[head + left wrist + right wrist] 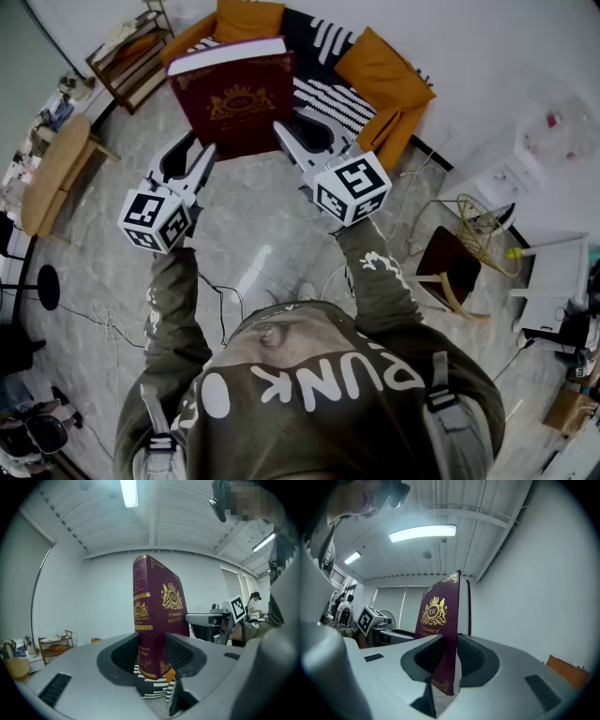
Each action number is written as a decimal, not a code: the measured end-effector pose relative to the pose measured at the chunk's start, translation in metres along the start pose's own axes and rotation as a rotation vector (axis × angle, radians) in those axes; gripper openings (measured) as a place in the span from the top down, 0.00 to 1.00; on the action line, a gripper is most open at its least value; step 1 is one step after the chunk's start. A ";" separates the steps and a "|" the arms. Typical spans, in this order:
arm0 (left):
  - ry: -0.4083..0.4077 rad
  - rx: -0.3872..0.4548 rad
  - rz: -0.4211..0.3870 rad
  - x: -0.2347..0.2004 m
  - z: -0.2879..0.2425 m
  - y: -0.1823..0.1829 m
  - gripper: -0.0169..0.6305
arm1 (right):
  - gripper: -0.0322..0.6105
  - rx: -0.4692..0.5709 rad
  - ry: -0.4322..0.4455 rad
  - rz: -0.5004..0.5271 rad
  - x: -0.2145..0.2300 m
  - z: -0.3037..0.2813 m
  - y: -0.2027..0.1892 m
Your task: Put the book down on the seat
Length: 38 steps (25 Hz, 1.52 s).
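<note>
the lower edge of the book (234, 98) is covered by both grippers in the head view, so contact with the seat (384, 75) cannot be confirmed; the book is over the seat's black-and-white striped throw (330, 94), lower end towards the person. the left gripper (200, 157) is closed on the book's lower left corner: in the left gripper view its jaws stand wide, one on each side of the thick spine end, with the book upright between them and the striped throw showing below. the right gripper (289, 139) is closed on the lower right corner; in the right gripper view only a thin maroon edge sits between its jaws, and whether that is the cover alone or the whole block cannot be determined. a second thin maroon strip behind it is not identifiable. readable marks: a gold crown over "rw" on the front cover, then "a treasury of" and a second line cut off by the jaws; the spine lettering is too small to read. the person's sweatshirt (328, 384) carries "punk" in white. the seat is an orange armchair standing on a grey, glossy stone-pattern floor (253, 244). walls are white, the ceiling is panelled with tube lights (129, 491), and a wooden shelf rack (131, 56) stands left of the seat.
</note>
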State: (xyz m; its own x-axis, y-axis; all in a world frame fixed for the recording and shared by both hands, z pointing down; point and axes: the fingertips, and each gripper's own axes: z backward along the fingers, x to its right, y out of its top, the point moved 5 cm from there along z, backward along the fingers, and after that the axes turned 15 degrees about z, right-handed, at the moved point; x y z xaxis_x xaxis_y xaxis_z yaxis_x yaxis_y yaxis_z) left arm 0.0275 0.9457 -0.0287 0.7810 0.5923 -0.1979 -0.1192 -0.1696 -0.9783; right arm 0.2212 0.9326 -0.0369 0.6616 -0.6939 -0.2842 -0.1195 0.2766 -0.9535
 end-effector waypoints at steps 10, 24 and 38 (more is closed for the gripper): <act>0.006 -0.008 -0.001 -0.005 -0.004 -0.003 0.70 | 0.79 -0.005 0.003 -0.006 0.002 -0.005 -0.007; 0.030 -0.029 0.014 -0.008 -0.014 -0.011 0.70 | 0.78 0.000 0.041 -0.027 0.011 -0.009 -0.019; 0.096 -0.057 0.038 0.003 -0.059 -0.020 0.70 | 0.78 0.001 0.105 -0.067 0.058 -0.007 -0.043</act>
State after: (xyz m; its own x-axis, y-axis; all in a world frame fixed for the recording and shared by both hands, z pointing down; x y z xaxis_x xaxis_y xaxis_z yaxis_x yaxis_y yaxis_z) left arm 0.0679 0.9044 -0.0057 0.8320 0.5072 -0.2248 -0.1166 -0.2364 -0.9646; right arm 0.2599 0.8756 -0.0130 0.5871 -0.7764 -0.2290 -0.0773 0.2279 -0.9706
